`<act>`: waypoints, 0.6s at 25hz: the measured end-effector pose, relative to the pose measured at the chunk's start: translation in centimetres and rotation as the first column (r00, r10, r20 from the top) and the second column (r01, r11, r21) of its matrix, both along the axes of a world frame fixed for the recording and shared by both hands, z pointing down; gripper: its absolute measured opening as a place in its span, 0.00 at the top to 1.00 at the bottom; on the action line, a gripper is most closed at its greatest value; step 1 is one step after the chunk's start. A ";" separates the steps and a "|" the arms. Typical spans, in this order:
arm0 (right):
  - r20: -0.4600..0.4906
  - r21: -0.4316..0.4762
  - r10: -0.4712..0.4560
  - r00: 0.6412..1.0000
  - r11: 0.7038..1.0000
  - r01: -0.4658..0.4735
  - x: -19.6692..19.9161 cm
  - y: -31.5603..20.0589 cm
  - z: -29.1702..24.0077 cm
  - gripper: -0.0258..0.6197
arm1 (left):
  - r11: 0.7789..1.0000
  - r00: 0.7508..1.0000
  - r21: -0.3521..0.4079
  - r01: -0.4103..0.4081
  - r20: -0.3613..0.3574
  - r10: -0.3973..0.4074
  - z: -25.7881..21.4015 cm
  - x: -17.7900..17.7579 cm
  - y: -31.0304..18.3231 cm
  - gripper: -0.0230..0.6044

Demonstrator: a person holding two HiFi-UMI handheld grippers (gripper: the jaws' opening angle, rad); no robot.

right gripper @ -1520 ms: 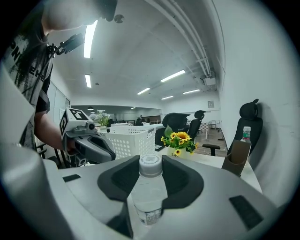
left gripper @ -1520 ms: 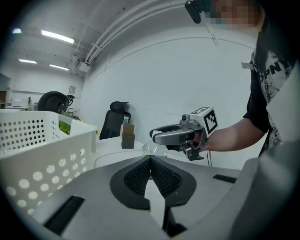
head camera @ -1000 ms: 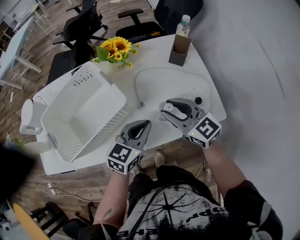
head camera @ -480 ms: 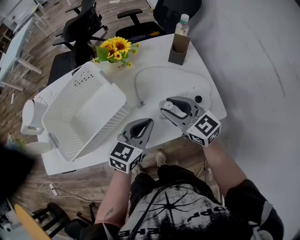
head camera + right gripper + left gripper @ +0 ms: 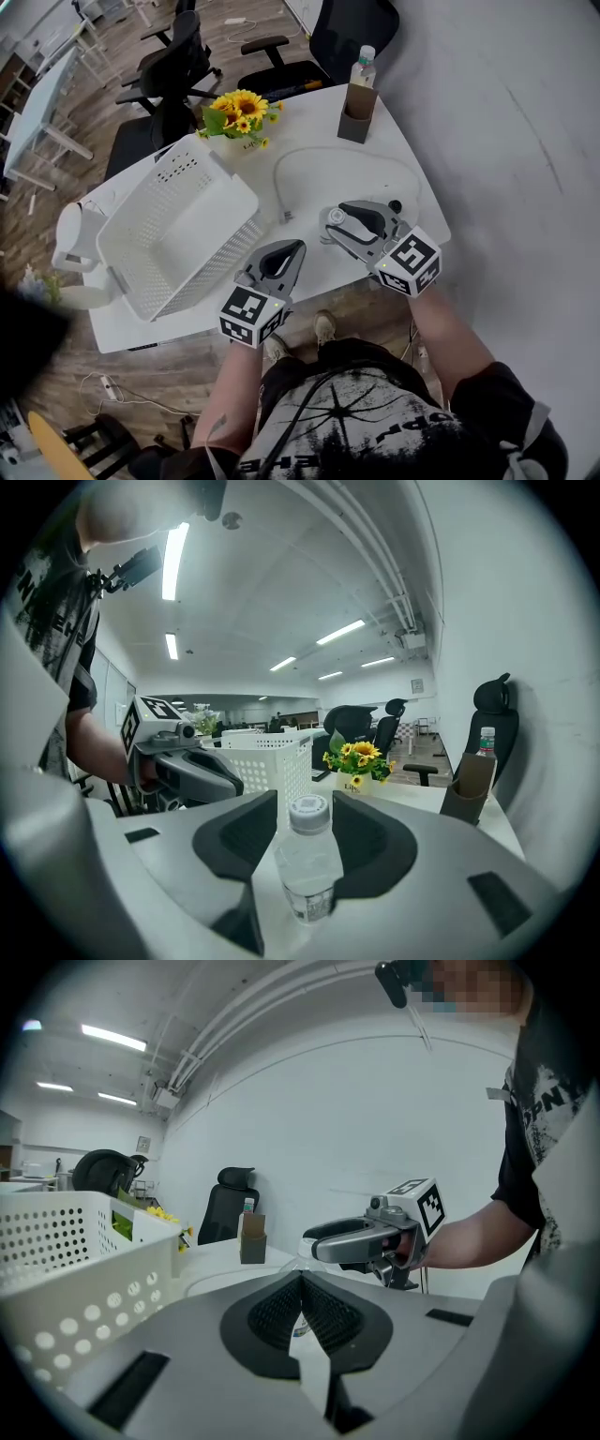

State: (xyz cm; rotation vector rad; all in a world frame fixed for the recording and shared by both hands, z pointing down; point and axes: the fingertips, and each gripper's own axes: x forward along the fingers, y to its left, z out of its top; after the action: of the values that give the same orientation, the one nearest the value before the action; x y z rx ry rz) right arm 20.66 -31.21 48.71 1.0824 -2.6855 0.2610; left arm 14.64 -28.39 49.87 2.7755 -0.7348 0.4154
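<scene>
Your right hand-held gripper (image 5: 328, 222) has its jaws parted around the water bottle (image 5: 307, 860). The bottle is upright, cap up, at the tabletop's (image 5: 319, 173) near right. Your left hand-held gripper (image 5: 296, 247) is closed and empty.

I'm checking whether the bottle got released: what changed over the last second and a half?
The right gripper has its jaws slightly wider, and the clear plastic bottle with a white cap sits farther out between them than before, so the grip looks loosened. The left gripper shifted a little: the white perforated plastic basket shows lower in its view. Unchanged: left jaws together, empty; bottle upright.
</scene>
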 end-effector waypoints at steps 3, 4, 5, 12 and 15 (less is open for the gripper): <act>-0.015 0.004 0.024 1.000 1.000 -0.024 0.8 0.4 -0.4 0.68 | 1.000 1.000 0.019 0.005 -0.003 -0.005 -0.8 -0.1 0.2 0.95; -0.020 0.008 0.030 0.999 1.000 -0.030 1.1 0.5 -0.6 0.68 | 1.000 1.000 0.026 0.007 -0.006 -0.007 -1.1 -0.1 0.3 0.95; -0.025 0.015 0.037 0.999 0.999 -0.037 1.3 0.7 -0.9 0.68 | 0.999 1.000 0.033 0.008 -0.007 -0.008 -1.4 -0.1 0.3 0.95; -0.052 0.049 0.046 0.998 0.998 -0.043 2.4 1.9 -2.2 0.69 | 0.997 1.000 0.071 0.023 -0.003 -0.023 -2.6 -0.3 0.6 0.95; -0.049 0.065 0.041 0.998 0.997 -0.038 2.4 2.5 -2.7 0.81 | 0.996 1.000 0.092 0.020 0.001 -0.020 -3.0 -0.3 0.7 0.95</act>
State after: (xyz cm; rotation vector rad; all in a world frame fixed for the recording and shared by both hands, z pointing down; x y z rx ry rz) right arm 23.05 -28.73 46.01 1.1455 -2.6474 0.1536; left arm 14.36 -27.69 46.92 2.8503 -0.8013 0.3905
